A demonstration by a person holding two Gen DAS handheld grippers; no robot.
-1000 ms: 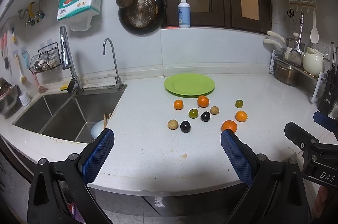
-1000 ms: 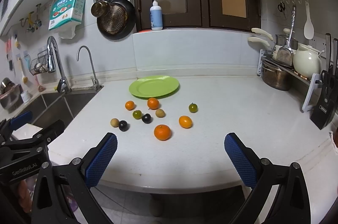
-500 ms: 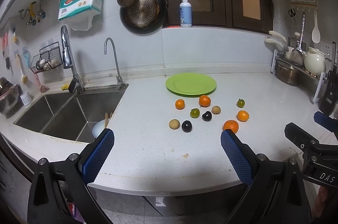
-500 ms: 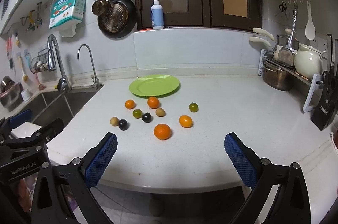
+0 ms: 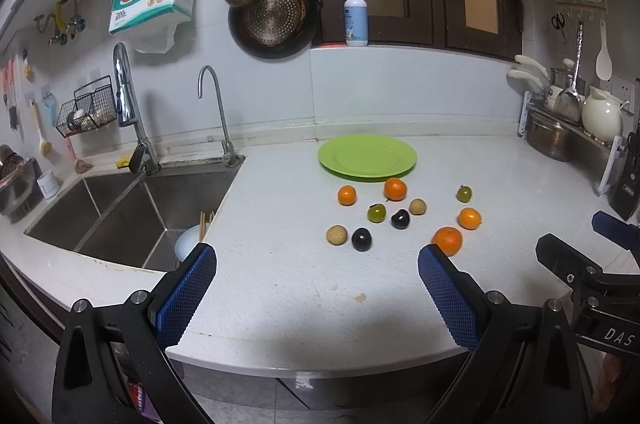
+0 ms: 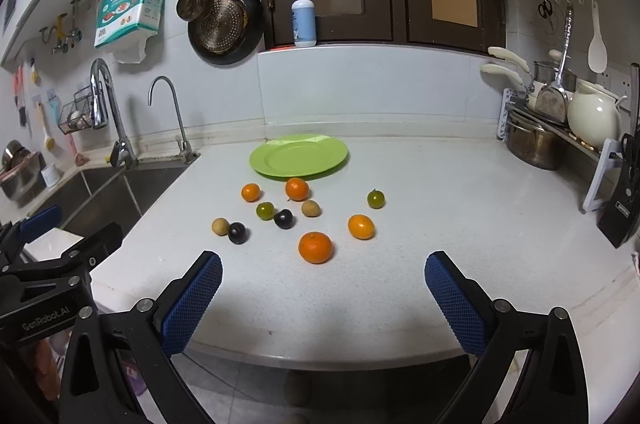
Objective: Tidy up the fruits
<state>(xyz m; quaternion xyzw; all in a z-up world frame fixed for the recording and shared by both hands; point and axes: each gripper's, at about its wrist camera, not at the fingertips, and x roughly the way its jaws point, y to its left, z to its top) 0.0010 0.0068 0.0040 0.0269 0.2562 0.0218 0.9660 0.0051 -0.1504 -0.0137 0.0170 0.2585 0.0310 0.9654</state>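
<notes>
Grippers left (image 5: 316,266) and right (image 6: 323,274) gape wide, holding nothing. Fruit (image 6: 315,247) lies ahead of both, plate (image 6: 298,156) beyond.

Layout: plate (image 6: 298,156) at rear of tabletop (image 6: 420,224).
Fruits (image 6: 297,189) scattered just before the plate; sink (image 5: 120,208) left; pot rack (image 6: 560,140) right, against wall.
</notes>
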